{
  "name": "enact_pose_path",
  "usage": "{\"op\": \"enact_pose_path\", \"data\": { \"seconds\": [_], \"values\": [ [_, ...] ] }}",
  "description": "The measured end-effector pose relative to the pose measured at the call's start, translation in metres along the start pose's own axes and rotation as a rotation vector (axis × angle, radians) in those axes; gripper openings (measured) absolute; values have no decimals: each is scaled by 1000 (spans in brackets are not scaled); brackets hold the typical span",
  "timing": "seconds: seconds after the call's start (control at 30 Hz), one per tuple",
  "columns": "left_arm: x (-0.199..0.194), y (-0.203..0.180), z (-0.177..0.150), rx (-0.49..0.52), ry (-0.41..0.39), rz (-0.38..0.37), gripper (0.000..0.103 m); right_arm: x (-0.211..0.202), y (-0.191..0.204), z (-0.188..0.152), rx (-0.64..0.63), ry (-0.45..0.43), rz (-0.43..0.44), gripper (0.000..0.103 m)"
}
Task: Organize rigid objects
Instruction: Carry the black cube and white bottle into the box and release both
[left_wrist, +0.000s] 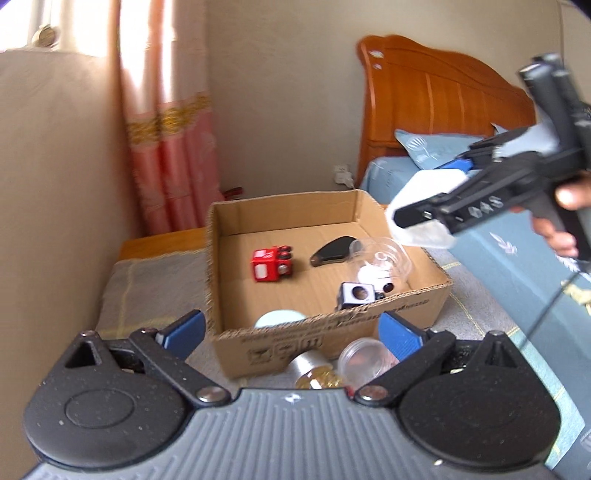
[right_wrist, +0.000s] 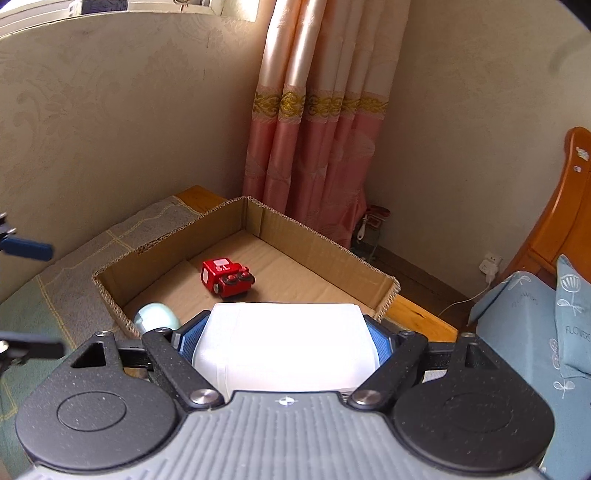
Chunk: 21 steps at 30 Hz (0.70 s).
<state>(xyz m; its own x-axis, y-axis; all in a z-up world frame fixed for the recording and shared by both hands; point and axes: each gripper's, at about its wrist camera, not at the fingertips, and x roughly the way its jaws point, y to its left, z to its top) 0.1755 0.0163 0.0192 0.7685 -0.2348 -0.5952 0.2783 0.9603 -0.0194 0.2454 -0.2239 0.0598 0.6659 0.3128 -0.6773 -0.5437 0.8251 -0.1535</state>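
Observation:
An open cardboard box (left_wrist: 399, 302) stands on the bed. In it lie a red toy truck (left_wrist: 271, 265), a black flat piece (left_wrist: 331, 252), a clear dome (left_wrist: 382, 264), a small grey cube (left_wrist: 354, 294) and a pale blue round thing (left_wrist: 279, 319). My right gripper (left_wrist: 424, 206) is shut on a white plastic container (right_wrist: 284, 343) and holds it in the air above the box's right side. My left gripper (left_wrist: 291, 330) is open and empty, just in front of the box's near wall. The red truck (right_wrist: 226, 277) and the box (right_wrist: 321, 243) also show in the right wrist view.
A clear round jar (left_wrist: 364, 360) and a silver-and-gold item (left_wrist: 316, 373) lie on the blanket in front of the box. A wooden headboard (left_wrist: 436, 96), blue pillows (left_wrist: 436, 147) and a pink curtain (left_wrist: 166, 140) stand behind. A wall runs along the left.

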Motion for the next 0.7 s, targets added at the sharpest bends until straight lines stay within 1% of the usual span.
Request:
{"op": "enact_pose_path", "data": {
  "seconds": [0.13,0.23,0.37,0.47,0.53,0.6,0.7],
  "values": [
    [-9,13,-9,-51,-2,42,100,32,-5,19,0,37,8,87],
    [-11,19,-18,-89,18,75,100,60,-14,30,37,76,18,87],
    [-13,27,-26,-111,36,99,100,96,-26,42,74,125,-14,87],
    [-16,32,-29,-128,38,108,100,115,-32,49,95,151,-19,87],
    [-16,34,-29,-137,38,110,100,120,-33,51,102,149,-31,89],
    [-16,35,-30,-136,42,111,100,117,-33,51,110,137,-58,103],
    [-16,32,-32,-129,48,106,100,103,-33,47,113,121,-35,103]
  ]
}}
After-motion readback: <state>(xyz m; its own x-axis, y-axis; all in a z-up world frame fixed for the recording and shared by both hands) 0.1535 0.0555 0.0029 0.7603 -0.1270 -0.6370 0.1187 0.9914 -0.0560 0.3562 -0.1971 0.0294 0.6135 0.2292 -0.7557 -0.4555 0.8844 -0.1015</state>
